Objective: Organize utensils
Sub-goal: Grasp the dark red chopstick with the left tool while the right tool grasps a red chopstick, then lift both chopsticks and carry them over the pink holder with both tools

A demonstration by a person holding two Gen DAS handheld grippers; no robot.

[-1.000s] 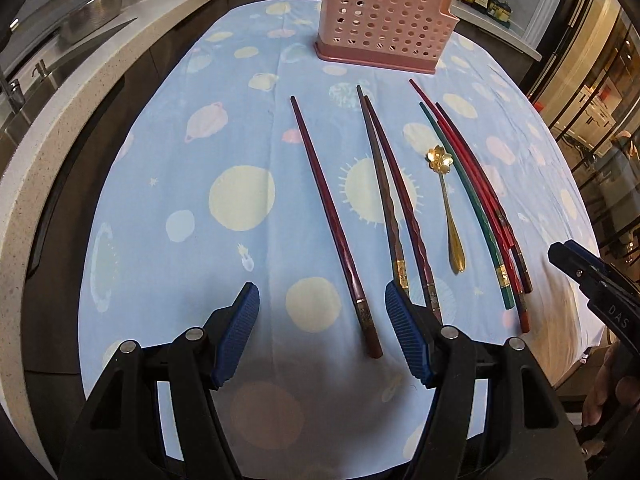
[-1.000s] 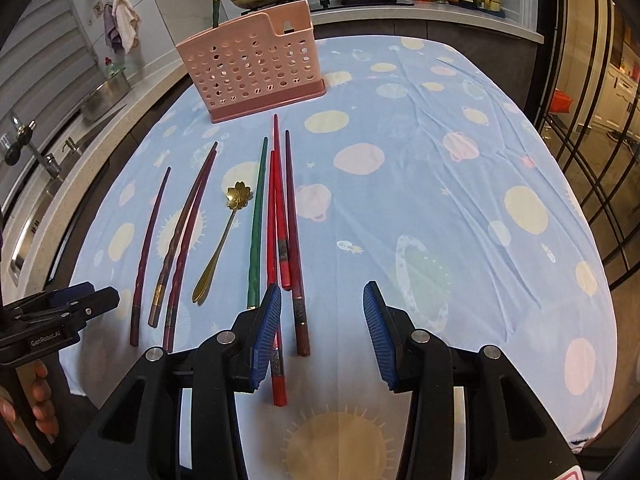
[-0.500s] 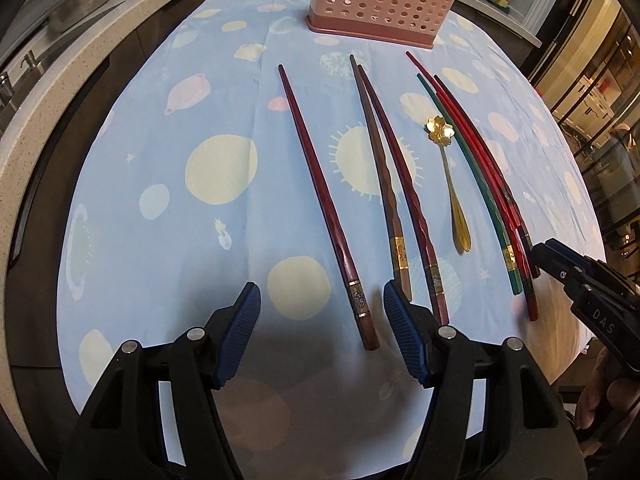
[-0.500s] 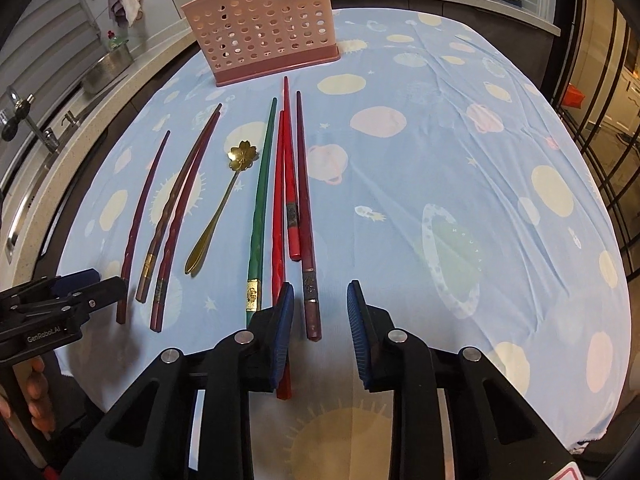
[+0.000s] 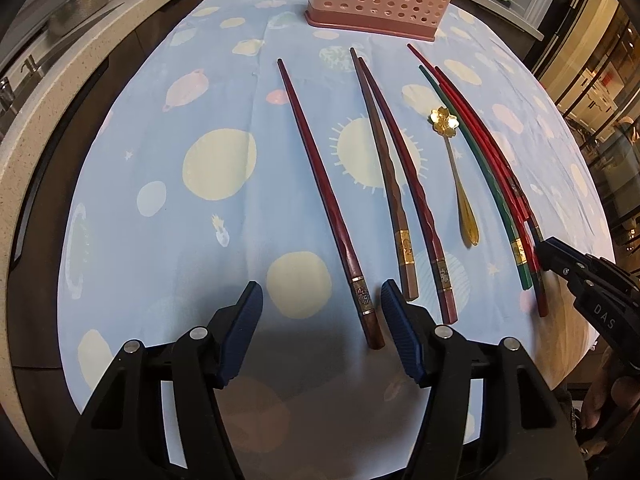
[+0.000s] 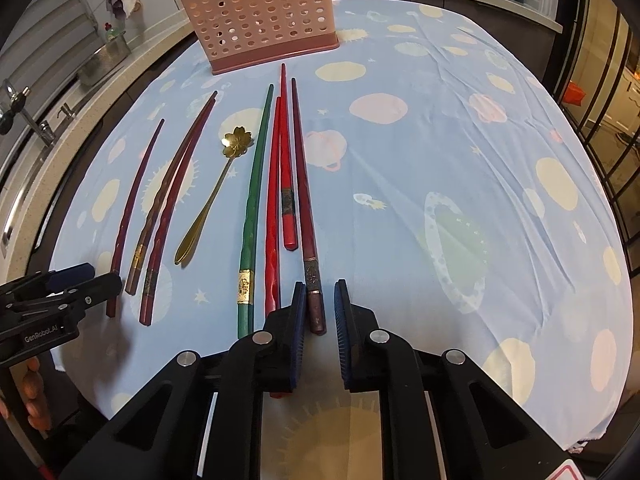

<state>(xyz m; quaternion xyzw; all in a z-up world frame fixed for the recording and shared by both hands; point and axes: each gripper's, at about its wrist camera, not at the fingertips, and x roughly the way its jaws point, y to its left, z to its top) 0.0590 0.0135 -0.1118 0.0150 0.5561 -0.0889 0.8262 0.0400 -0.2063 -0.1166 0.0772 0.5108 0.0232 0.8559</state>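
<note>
The right claw (image 6: 318, 306) was closing on the dark chopstick (image 6: 307, 216) (for the pink holder (image 6: 262, 20)), while the left claw (image 5: 322, 308) was narrowing around another chopstick (image 5: 326, 196).

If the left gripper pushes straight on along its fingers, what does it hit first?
Probably the butt end of the dark red chopstick, lying between the closing jaws of the left gripper, then the tablecloth. Depth is hard to judge.

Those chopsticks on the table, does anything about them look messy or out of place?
Nothing is broken or spilled. The chopsticks just lie loose in mismatched colours, none yet in the pink holder. Beside the green chopstick, the short red chopstick sits further back than its neighbours, and a gold spoon lies among them.
</note>
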